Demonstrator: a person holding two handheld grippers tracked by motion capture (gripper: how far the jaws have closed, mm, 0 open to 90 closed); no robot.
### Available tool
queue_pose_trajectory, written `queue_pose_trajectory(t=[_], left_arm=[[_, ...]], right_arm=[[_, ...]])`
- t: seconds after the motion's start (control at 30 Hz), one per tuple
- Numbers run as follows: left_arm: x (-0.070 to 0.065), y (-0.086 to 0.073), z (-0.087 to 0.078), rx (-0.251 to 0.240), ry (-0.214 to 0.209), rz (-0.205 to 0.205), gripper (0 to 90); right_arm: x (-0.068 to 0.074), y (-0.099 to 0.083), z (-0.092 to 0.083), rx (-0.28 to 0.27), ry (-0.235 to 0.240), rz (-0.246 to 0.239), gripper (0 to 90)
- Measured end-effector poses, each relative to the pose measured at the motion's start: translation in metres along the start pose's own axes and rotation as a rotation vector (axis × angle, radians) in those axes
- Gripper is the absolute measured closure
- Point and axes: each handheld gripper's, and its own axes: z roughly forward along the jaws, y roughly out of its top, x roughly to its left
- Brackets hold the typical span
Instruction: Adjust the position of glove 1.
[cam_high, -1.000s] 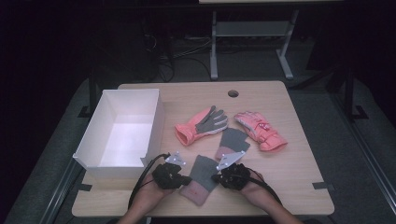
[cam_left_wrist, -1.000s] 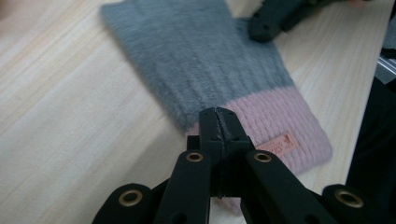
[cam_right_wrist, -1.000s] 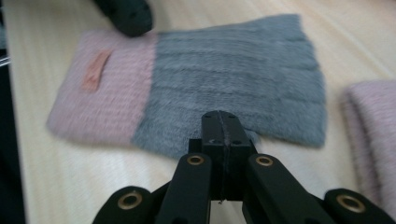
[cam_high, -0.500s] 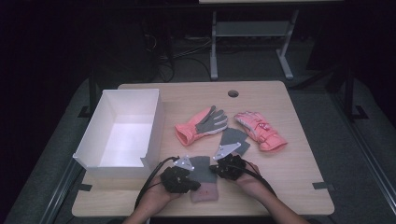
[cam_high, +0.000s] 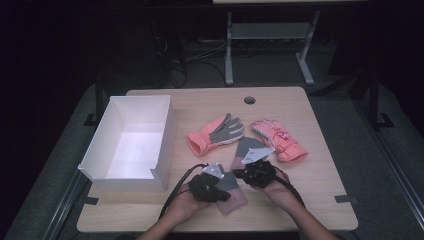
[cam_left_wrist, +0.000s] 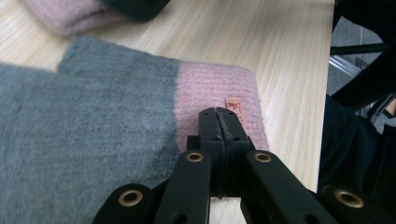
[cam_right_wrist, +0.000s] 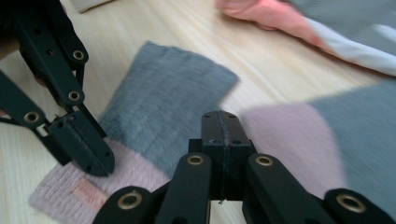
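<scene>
hovering shut grippers (cam_high: 235, 181) over mitten (cam_high: 235, 197)

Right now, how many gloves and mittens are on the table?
4: a coral glove mid-table, a pink ski glove to its right, and two grey-and-pink mittens near the front edge, one by the left hand, one by the right.

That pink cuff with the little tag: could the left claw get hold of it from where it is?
Probably yes. The left claw sits right over the pink cuff of the grey mitten, nothing between them. But its jaws are shut, so it would need to open first.
</scene>
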Motion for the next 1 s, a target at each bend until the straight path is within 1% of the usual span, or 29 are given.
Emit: queue_pose_trajectory(t=[0.03, 0.07, 0.1, 0.13, 0.2, 0.27, 0.3, 0.33, 0.37, 0.4, 0.43, 0.47, 0.5, 0.53, 0.57, 0.6, 0.63, 0.67, 0.7, 0.73, 0.77, 0.8, 0.83, 0.87, 0.9, 0.97, 1.0], left_arm=[[0.000, 0.000, 0.000, 0.000, 0.000, 0.000, 89.7], [0.000, 0.002, 0.003, -0.008, -0.007, -0.004, 89.7], [-0.001, 0.003, 0.004, -0.013, -0.012, -0.010, 89.7], [-0.001, 0.005, 0.006, -0.018, -0.016, -0.012, 89.8], [-0.001, 0.007, 0.007, -0.016, -0.014, -0.002, 89.7], [-0.002, 0.007, 0.006, -0.020, -0.014, 0.001, 89.7], [-0.002, 0.006, 0.001, -0.033, -0.003, 0.005, 89.7], [-0.002, 0.005, -0.003, -0.037, 0.005, 0.010, 89.6], [-0.002, 0.005, -0.003, -0.037, 0.005, 0.010, 88.5], [0.000, 0.001, -0.013, -0.057, 0.017, 0.012, 86.3], [0.000, 0.001, -0.013, -0.057, 0.017, 0.012, 84.0], [0.000, -0.002, -0.018, -0.063, 0.030, 0.017, 84.0], [0.002, -0.008, -0.027, -0.078, 0.061, 0.020, 77.4], [0.002, -0.011, -0.030, -0.081, 0.082, 0.023, 73.5], [0.002, -0.011, -0.030, -0.081, 0.082, 0.023, 69.6], [0.004, -0.017, -0.036, -0.086, 0.106, 0.015, 63.4], [0.004, -0.017, -0.036, -0.086, 0.106, 0.015, 58.2], [0.004, -0.022, -0.040, -0.089, 0.122, 0.016, 55.4], [0.004, -0.024, -0.042, -0.096, 0.134, 0.017, 51.0], [0.004, -0.024, -0.042, -0.096, 0.134, 0.017, 45.3], [0.004, -0.026, -0.043, -0.100, 0.141, 0.016, 41.9], [0.003, -0.030, -0.045, -0.112, 0.161, 0.026, 38.4], [0.003, -0.030, -0.045, -0.112, 0.161, 0.026, 34.8], [0.002, -0.033, -0.048, -0.124, 0.176, 0.030, 31.8], [0.002, -0.034, -0.048, -0.128, 0.182, 0.027, 28.8], [0.003, -0.035, -0.048, -0.132, 0.196, 0.028, 23.0], [0.003, -0.034, -0.048, -0.129, 0.198, 0.027, 21.1]], right_arm=[[0.000, 0.000, 0.000, 0.000, 0.000, 0.000, 90.0], [-0.003, -0.003, -0.005, -0.001, -0.009, 0.014, 90.0], [-0.007, -0.006, -0.011, -0.008, -0.023, 0.020, 90.0], [-0.013, -0.011, -0.018, -0.013, -0.036, 0.041, 90.0], [-0.019, -0.013, -0.025, -0.021, -0.052, 0.064, 90.0], [-0.024, -0.015, -0.029, -0.034, -0.063, 0.076, 90.0], [-0.025, -0.015, -0.030, -0.037, -0.067, 0.080, 90.0], [-0.026, -0.015, -0.030, -0.037, -0.072, 0.086, 90.0], [-0.026, -0.015, -0.030, -0.037, -0.072, 0.086, 90.0], [-0.029, -0.014, -0.029, -0.036, -0.071, 0.093, 90.0], [-0.029, -0.014, -0.029, -0.036, -0.071, 0.093, 90.0], [-0.029, -0.013, -0.027, -0.032, -0.071, 0.095, 90.0], [-0.031, -0.011, -0.023, -0.027, -0.075, 0.095, 90.0], [-0.031, -0.009, -0.021, -0.020, -0.074, 0.092, 90.0], [-0.031, -0.009, -0.021, -0.020, -0.074, 0.092, 90.0], [-0.031, -0.007, -0.014, -0.011, -0.074, 0.092, 90.0], [-0.031, -0.007, -0.014, -0.011, -0.074, 0.092, 90.0], [-0.032, -0.004, -0.007, 0.009, -0.071, 0.090, 90.0], [-0.032, -0.002, -0.003, 0.013, -0.071, 0.086, 90.0], [-0.033, 0.001, 0.001, 0.011, -0.073, 0.084, 90.0], [-0.033, 0.004, 0.004, 0.015, -0.076, 0.079, 90.0], [-0.034, 0.006, 0.008, 0.017, -0.075, 0.081, 90.0], [-0.034, 0.006, 0.008, 0.017, -0.075, 0.081, 90.0], [-0.036, 0.009, 0.015, 0.031, -0.081, 0.077, 90.0], [-0.036, 0.009, 0.019, 0.038, -0.080, 0.077, 90.0], [-0.037, 0.006, 0.025, 0.076, -0.084, 0.075, 90.0], [-0.037, 0.004, 0.026, 0.074, -0.084, 0.072, 90.0]])
